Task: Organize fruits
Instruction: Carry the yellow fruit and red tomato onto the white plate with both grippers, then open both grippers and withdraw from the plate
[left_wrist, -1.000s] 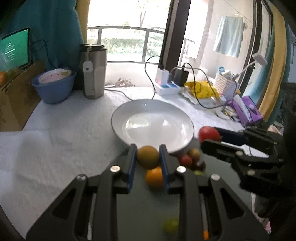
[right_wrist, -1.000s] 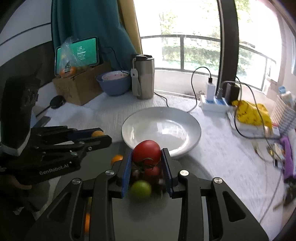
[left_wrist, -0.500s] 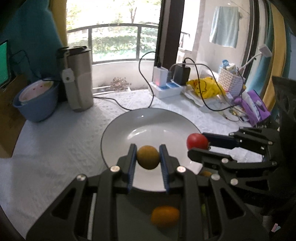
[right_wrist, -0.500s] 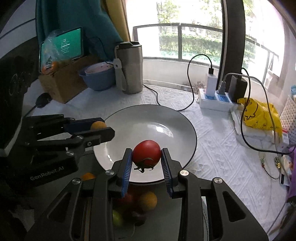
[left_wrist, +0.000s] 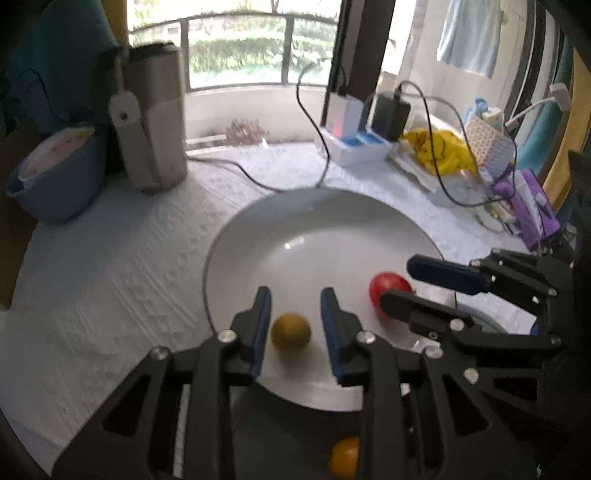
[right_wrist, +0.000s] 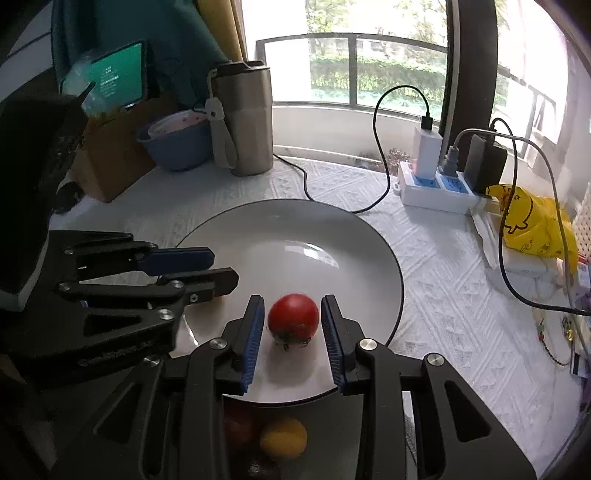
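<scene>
A white plate (left_wrist: 317, 229) (right_wrist: 288, 236) sits on the white cloth. My left gripper (left_wrist: 295, 325) is open over its near rim, with a yellow-brown round fruit (left_wrist: 290, 331) lying on the plate between the fingers, clear of both pads. My right gripper (right_wrist: 293, 328) is open too, with a red tomato (right_wrist: 293, 316) resting on the plate between its fingers. The tomato (left_wrist: 388, 290) and right gripper (left_wrist: 424, 288) also show in the left wrist view. More fruit lies below the plate edge: an orange one (left_wrist: 345, 456) and a yellow one (right_wrist: 283, 437).
A steel tumbler (right_wrist: 243, 122), a blue bowl (right_wrist: 177, 144) and a cardboard box (right_wrist: 110, 162) stand at the back left. A power strip with chargers and cables (right_wrist: 436, 184) and a yellow bag (right_wrist: 532, 221) lie at the right.
Both grippers moved forward over the plate, lowered and opened. The yellow-brown fruit and the tomato now rest on the plate instead of being clamped.
</scene>
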